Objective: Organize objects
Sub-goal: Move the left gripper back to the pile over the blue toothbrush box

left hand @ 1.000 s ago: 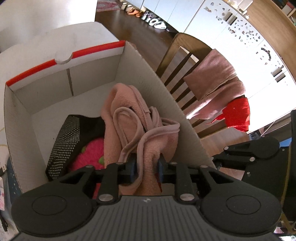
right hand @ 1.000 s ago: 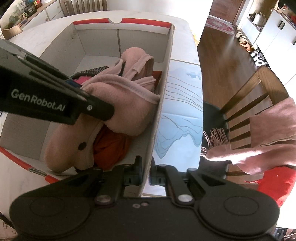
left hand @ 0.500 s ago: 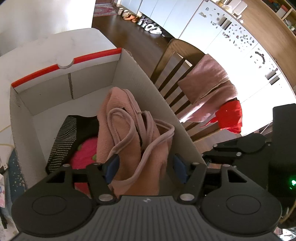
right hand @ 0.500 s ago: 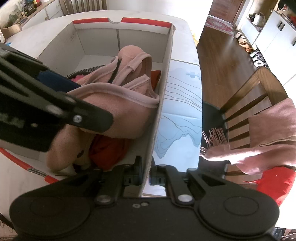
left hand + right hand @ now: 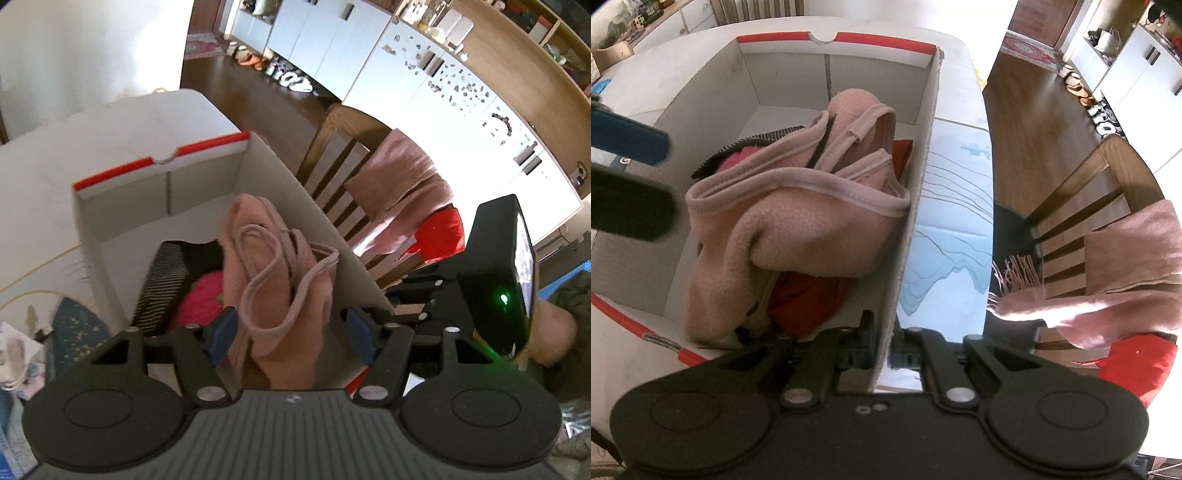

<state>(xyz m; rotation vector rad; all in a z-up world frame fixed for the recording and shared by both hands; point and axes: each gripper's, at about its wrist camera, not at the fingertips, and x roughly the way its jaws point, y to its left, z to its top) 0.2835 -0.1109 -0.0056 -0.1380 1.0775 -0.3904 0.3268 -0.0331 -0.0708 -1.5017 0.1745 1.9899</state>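
Pink fleece (image 5: 280,280) lay in the box (image 5: 912,221) between the left gripper's (image 5: 290,334) released jaws; right gripper (image 5: 882,354) clenched the box's wall.

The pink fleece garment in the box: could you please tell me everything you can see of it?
The pink fleece garment looks like soft, nubby fleece with smooth, paler pink binding along its edges and looping straps. It lies crumpled in a heap inside the white cardboard box, against the box's side wall, on top of a red cloth and partly over a bright pink item and black dotted fabric. The left hand-held gripper is open above it, its pads clear of the fleece.
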